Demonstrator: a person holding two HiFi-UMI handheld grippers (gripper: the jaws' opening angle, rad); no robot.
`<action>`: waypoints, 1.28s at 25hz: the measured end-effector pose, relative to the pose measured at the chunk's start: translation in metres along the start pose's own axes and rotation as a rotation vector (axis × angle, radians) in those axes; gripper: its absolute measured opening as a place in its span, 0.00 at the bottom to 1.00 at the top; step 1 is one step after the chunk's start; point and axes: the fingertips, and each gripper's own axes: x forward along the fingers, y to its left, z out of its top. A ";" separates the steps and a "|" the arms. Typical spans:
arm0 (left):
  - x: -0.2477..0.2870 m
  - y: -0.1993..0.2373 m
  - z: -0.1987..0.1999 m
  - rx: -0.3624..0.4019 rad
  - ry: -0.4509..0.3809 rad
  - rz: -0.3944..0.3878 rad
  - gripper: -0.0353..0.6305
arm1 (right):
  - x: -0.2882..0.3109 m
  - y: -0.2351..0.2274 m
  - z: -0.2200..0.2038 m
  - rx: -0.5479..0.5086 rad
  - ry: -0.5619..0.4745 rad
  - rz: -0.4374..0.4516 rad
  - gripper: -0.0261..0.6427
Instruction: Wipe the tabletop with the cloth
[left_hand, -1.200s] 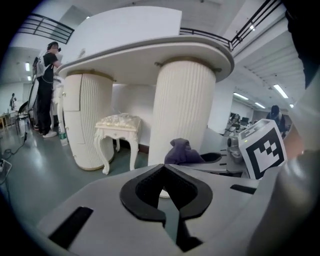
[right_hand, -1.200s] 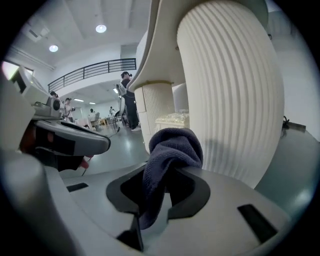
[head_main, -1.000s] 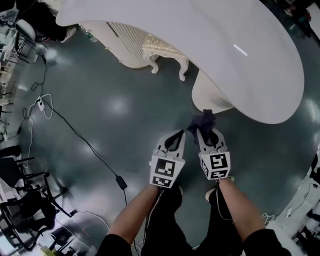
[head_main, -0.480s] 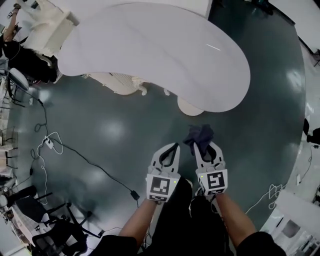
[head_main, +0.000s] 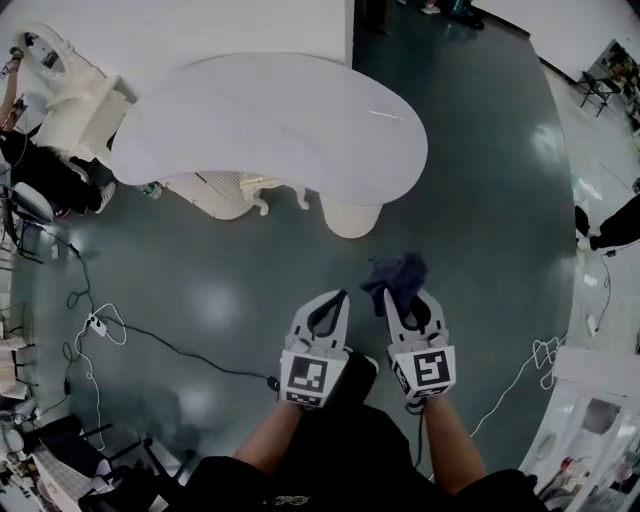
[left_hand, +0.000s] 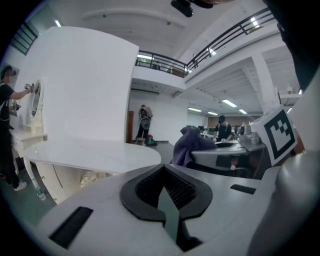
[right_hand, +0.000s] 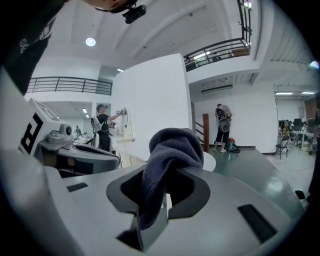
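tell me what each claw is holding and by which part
The right claw is shut on the dark blue-grey terry cloth, pinching a bunched fold, and a wad bulges past the tips. The left claw is shut on nothing.

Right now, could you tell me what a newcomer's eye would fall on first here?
The large curved glossy white tabletop fills the upper left. Nearer, a bunched dark blue cloth is clamped in the right gripper over the dark green floor; the left gripper beside it is shut, empty.
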 end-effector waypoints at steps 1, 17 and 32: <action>-0.011 -0.006 0.008 0.000 -0.014 -0.010 0.06 | -0.012 0.007 0.006 -0.008 -0.008 -0.016 0.15; -0.159 -0.074 0.069 0.113 -0.148 -0.157 0.06 | -0.181 0.100 0.083 -0.002 -0.169 -0.238 0.15; -0.216 -0.014 0.081 0.179 -0.221 -0.272 0.06 | -0.153 0.195 0.123 -0.059 -0.219 -0.356 0.15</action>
